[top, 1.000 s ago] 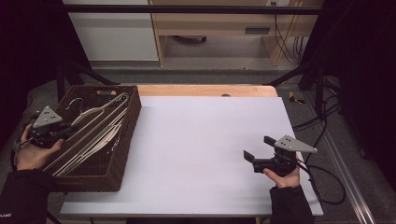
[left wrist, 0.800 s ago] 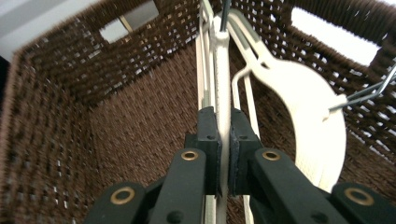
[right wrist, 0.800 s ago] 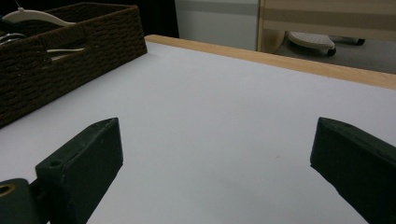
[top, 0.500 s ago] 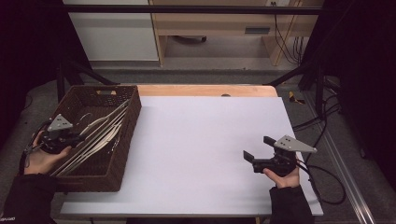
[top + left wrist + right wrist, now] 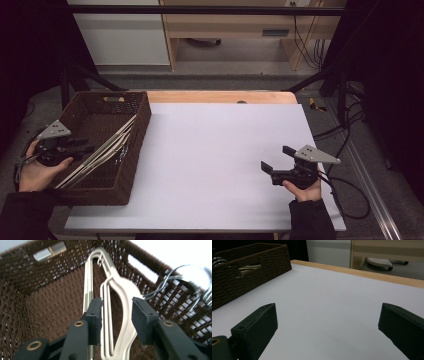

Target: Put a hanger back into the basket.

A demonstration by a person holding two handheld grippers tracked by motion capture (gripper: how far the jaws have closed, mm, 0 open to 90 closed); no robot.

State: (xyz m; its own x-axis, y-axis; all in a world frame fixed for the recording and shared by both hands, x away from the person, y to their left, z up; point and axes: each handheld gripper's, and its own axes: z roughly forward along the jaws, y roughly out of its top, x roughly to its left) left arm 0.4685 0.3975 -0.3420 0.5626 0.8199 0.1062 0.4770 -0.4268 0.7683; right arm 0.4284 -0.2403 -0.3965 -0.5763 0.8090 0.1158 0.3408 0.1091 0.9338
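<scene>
A brown wicker basket stands at the table's left and holds several cream plastic hangers lying lengthwise. My left gripper hovers over the basket's left side, pointing right. In the left gripper view the left gripper is open, its jaws straddling the neck of one cream hanger with a small gap on each side. Metal wire hooks lean on the basket wall. My right gripper rests low over the white table at the right, wide open on nothing.
A wooden strip runs along the table's far edge. Cables trail off the right side. The basket sits far left in the right gripper view, across bare white tabletop. Cabinets stand beyond the table.
My left gripper has moved nearer to the person and slightly right over the basket, and the hangers now lie lower inside it. The right gripper has stayed still.
</scene>
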